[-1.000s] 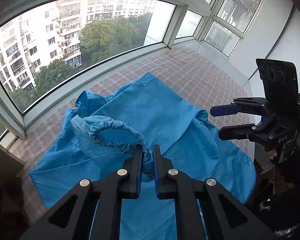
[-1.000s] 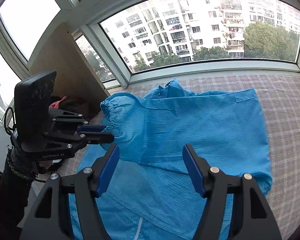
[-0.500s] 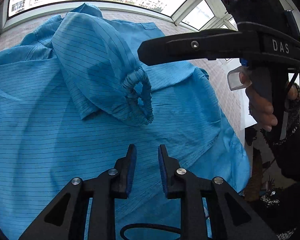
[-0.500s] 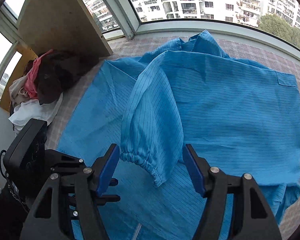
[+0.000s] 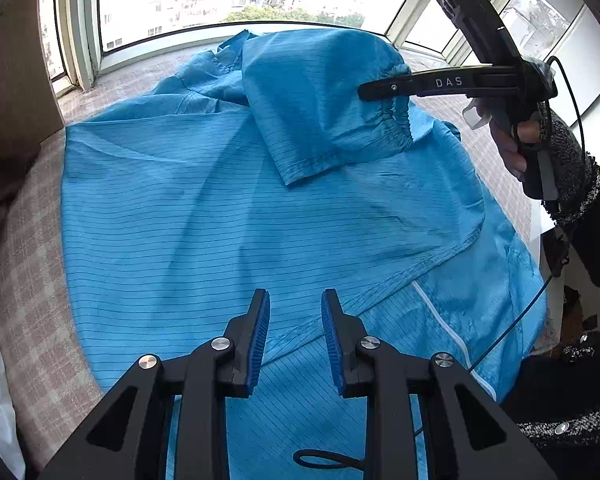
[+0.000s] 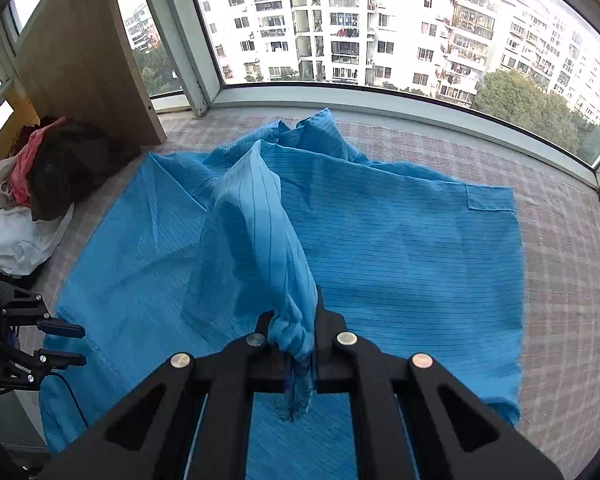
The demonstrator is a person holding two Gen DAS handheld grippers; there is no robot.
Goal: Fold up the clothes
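Note:
A blue striped jacket (image 5: 228,216) lies spread on the checked surface; it also shows in the right wrist view (image 6: 400,240). My right gripper (image 6: 296,344) is shut on the elastic cuff (image 6: 294,334) of its sleeve (image 6: 256,216) and holds the sleeve lifted over the jacket's body. In the left wrist view the right gripper (image 5: 364,90) pinches the cuff (image 5: 396,120) above the jacket's far right part. My left gripper (image 5: 294,320) is open and empty, low over the jacket's near part. It shows at the left edge of the right wrist view (image 6: 66,340).
A pile of other clothes (image 6: 40,172) lies at the left by a wooden panel (image 6: 88,60). Windows and a sill (image 6: 420,104) run along the far side. The checked surface (image 6: 572,264) extends to the right of the jacket. A thin cable (image 5: 512,320) hangs by the person's arm.
My left gripper let go of the sleeve cuff and drew back, open. My right gripper closed on the cuff and lifted the sleeve.

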